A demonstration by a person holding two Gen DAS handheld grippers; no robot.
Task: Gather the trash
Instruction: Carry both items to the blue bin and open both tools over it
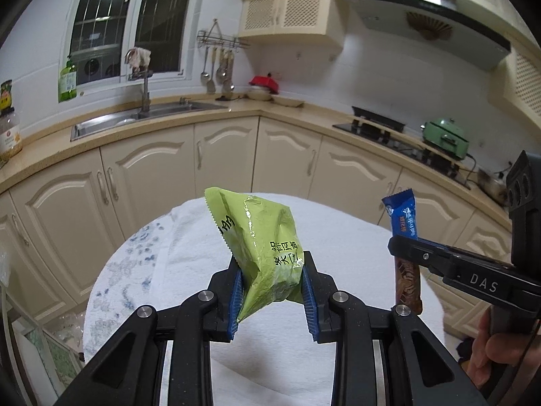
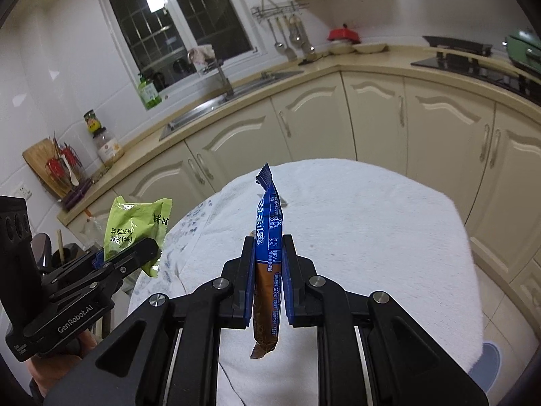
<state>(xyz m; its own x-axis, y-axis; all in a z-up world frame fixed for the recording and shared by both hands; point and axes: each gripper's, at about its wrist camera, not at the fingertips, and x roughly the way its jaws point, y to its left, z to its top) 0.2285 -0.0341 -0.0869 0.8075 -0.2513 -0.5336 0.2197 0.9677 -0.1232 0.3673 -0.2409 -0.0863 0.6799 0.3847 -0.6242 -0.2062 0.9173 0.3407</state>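
above the round white-towelled worktop (image 1: 338, 247), the left hand-held gripper (image 1: 272, 296) is clamped on a crumpled green plastic snack bag (image 1: 260, 237), tilted up-left; the right hand-held gripper (image 2: 268, 286) is clamped on a flat blue-and-brown wrapper (image 2: 268, 253), long axis upright. no bin is visible.

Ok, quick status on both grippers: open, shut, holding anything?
Left gripper: shut on the green snack packet, lifted above the white table.
Right gripper: shut on the blue and brown wrapper.
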